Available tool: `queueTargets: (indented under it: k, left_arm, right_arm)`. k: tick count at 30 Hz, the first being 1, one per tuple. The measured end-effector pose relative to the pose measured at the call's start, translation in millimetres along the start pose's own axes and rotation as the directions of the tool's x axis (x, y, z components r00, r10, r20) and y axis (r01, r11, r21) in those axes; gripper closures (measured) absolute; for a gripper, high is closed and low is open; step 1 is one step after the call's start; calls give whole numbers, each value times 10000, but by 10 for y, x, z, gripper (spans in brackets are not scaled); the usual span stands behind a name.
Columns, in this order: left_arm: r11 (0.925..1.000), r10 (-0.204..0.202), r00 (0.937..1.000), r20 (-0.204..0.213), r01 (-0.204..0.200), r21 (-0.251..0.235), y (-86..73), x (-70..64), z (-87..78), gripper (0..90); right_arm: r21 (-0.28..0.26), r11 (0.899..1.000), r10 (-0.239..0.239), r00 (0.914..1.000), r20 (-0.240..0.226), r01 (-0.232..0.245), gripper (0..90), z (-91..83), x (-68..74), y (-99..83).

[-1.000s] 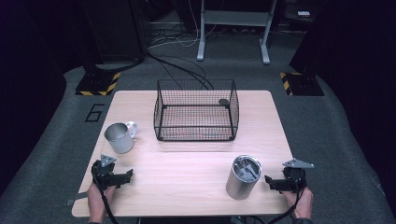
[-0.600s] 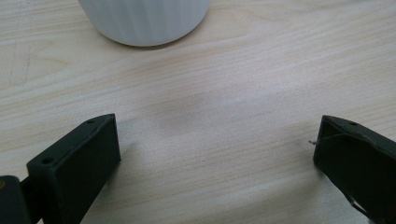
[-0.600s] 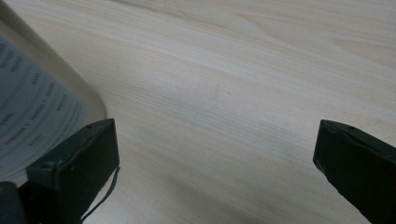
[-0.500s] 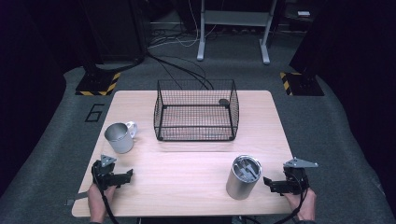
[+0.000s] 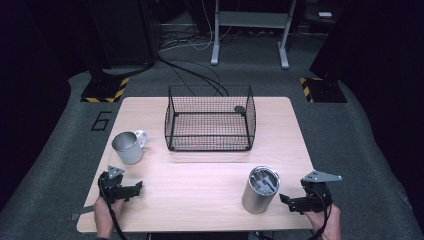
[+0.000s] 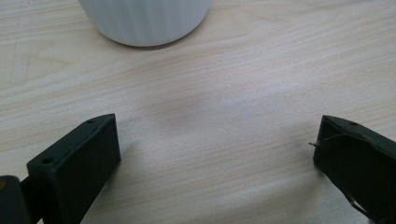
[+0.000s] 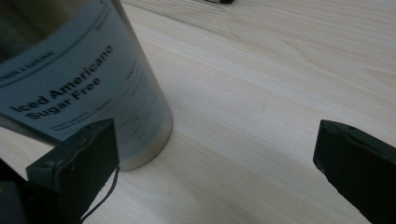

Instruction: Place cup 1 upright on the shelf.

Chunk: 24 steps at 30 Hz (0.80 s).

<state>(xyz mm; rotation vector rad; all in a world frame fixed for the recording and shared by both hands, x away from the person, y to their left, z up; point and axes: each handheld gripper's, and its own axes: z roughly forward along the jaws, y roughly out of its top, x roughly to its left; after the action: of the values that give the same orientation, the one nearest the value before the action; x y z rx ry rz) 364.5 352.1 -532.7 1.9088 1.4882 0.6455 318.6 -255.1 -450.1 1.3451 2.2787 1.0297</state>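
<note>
Centrally, pale wooden table (image 5: 200, 170), wire basket (image 5: 210, 125), dark carpeted room

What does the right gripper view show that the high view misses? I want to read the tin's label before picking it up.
The right gripper view alone gives the label on the tin, reading "Iced Americano Sugar Free", with the jaws open and the tin beside one jaw, not between them. The high view alone gives the wire basket, the mug, the left gripper and the tin's open top. Both share the tin, the right gripper and the wooden table.
</note>
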Motion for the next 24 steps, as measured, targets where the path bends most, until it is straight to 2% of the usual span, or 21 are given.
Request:
queueTargets:
  k: [1, 12, 19, 24]
  left_arm:
    - [10000, -3, 10000, 2, 3, -1, 0, 0, 0, 3]
    - [10000, 2, 10000, -16, -2, -17, -1, -1, 0, 3]
    - [10000, 2, 10000, -16, -2, -14, -1, -1, 0, 3]
    - [10000, 4, 10000, -17, -4, -13, -1, -1, 0, 3]
  right_arm:
    - [15, 10000, -44, 10000, 77, 44, 0, -13, 18, 8]
    - [-184, 9983, -553, 9975, -446, 545, 0, -150, 220, 71]
    - [-520, 9939, -1022, 9893, -1036, 972, 0, -182, 383, 159]
    - [-761, 9901, -1265, 9845, -1215, 1179, 0, -168, 468, 222]
